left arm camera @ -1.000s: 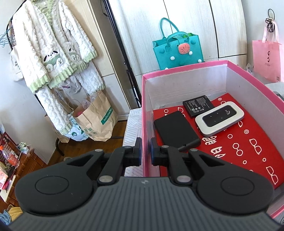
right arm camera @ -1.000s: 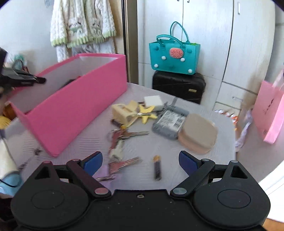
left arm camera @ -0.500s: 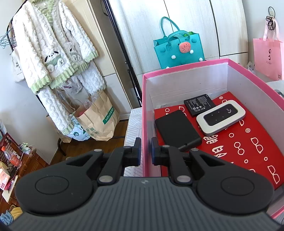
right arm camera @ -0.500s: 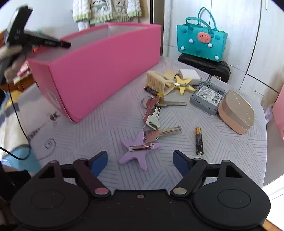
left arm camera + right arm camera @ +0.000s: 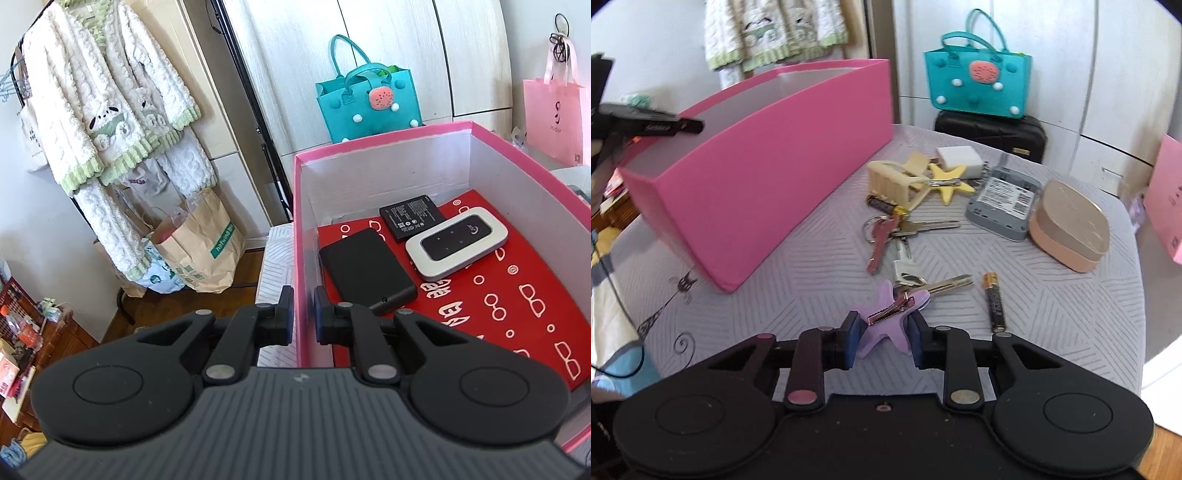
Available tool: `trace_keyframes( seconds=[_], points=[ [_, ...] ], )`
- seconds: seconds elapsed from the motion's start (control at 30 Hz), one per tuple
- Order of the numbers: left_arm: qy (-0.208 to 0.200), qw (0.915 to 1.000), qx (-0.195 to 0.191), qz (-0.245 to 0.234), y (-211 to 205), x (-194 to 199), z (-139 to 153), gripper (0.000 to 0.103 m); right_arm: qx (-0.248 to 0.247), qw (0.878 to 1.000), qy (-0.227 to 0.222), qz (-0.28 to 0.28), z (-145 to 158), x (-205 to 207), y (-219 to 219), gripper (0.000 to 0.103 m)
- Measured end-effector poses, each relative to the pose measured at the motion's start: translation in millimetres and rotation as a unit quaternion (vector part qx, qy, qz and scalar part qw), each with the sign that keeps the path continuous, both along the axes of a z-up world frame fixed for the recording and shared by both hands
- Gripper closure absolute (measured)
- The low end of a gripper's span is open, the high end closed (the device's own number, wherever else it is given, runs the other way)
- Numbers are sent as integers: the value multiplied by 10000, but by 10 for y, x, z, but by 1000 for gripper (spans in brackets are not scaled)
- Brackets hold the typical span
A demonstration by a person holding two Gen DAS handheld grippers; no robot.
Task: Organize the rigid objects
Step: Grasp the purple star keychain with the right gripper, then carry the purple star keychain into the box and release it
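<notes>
I can read only "nofwind" on the green band of the brown paper bag (image 5: 201, 245); the small print on the black battery (image 5: 412, 215) and the grey device's label (image 5: 1006, 197) is too small for me to read.

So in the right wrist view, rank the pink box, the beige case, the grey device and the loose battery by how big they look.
1. pink box
2. beige case and grey device: near-equal, unranked
3. loose battery
</notes>
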State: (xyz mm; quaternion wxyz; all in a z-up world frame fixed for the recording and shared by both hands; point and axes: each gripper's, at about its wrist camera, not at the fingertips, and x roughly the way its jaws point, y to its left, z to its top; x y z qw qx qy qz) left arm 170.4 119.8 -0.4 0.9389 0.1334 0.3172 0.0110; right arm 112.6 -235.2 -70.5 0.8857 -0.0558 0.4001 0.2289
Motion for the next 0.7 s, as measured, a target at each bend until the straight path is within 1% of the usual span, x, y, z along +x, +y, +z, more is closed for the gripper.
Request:
trace_keyframes(
  seconds=[0.17,0.27,0.33,0.43,0.57,0.63,0.7],
  points=[
    [-39,9999,-90,48,9,0,11,92,173,9997,-39,-183,116,5,-58,72],
    [-14,9997,-247,48,50,2,19,92,245,9992,-237,-199,265,-3,-49,71],
    [20,9993,-381,56,90,13,26,94,375,9985,-373,-161,403,8,-34,71],
    [18,9979,-630,130,151,29,35,95,525,9967,-614,-38,622,43,38,71],
    [-60,9970,-759,113,177,20,31,98,753,9927,-905,259,921,138,249,71],
    [-57,9967,-799,99,187,24,28,99,920,9900,-954,487,1058,216,392,71],
    [-59,9969,-785,73,197,27,23,99,1072,9876,-894,725,1161,331,543,71]
  ],
)
